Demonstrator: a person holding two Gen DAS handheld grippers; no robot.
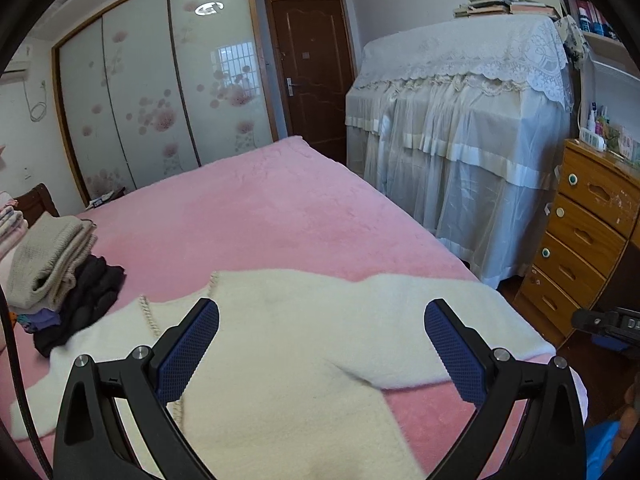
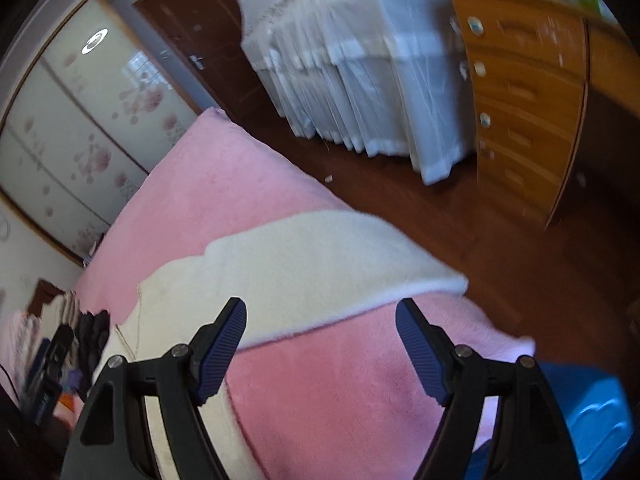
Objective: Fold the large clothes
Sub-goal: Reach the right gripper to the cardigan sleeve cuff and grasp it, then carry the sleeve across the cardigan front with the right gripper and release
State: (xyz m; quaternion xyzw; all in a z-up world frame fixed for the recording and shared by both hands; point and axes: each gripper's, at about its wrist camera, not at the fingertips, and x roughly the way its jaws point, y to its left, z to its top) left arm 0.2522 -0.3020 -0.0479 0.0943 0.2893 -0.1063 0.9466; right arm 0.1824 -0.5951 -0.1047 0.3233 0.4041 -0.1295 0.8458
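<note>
Nearest, the left gripper (image 1: pixel 322 340) hangs over the cream fluffy knitted sweater (image 1: pixel 280 340) with its blue-padded jaws wide apart and empty. The right gripper (image 2: pixel 320 342) is likewise spread with nothing between its jaws, above the sleeve (image 2: pixel 320 264). The sweater lies flat on the pink plush bedspread (image 1: pixel 260 208), that sleeve stretched to the bed's edge. It looks soft, limp and light, likely to sag, so cuff and hem seem the best holds. Farther left sits a pile of folded clothes (image 1: pixel 52 264).
</note>
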